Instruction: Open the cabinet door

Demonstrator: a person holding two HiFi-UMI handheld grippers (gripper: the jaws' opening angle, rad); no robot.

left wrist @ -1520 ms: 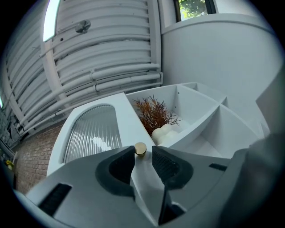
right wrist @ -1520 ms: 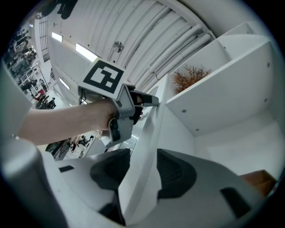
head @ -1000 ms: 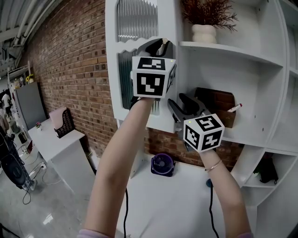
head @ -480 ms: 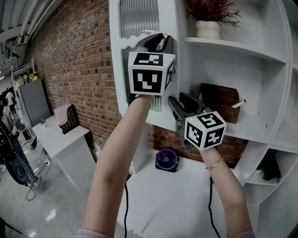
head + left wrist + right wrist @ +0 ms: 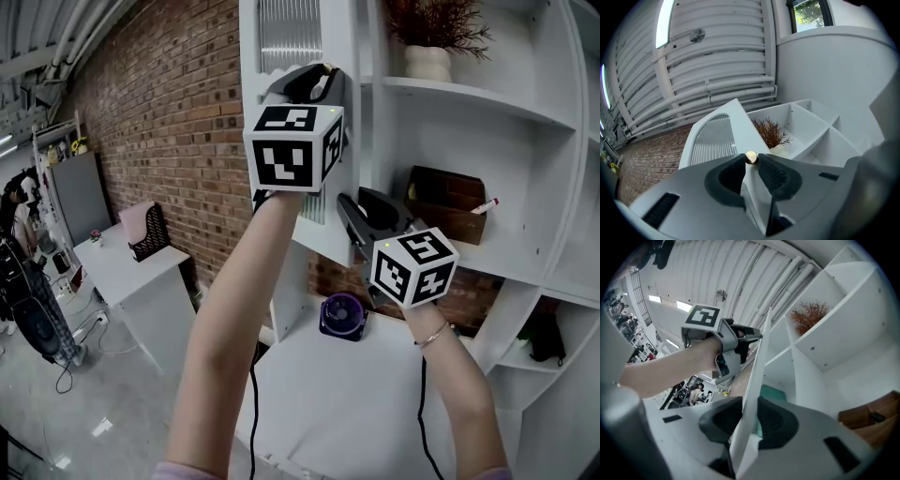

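Head view: the white cabinet door with ribbed glass hangs partway open off the shelving's left edge. Left gripper has just been loosening, with the small brass knob snug between its tips. Right gripper has just been closing and is clamped on the door's edge. Next up, I'd guess, is swinging it wider.

clear room right of the ajar cabinet door; brown box, plant on shelves

Up at the white cabinet door: left hand-held gripper high on its edge, jaws just widened; right hand-held gripper straddling its bottom corner, jaws just narrowed.
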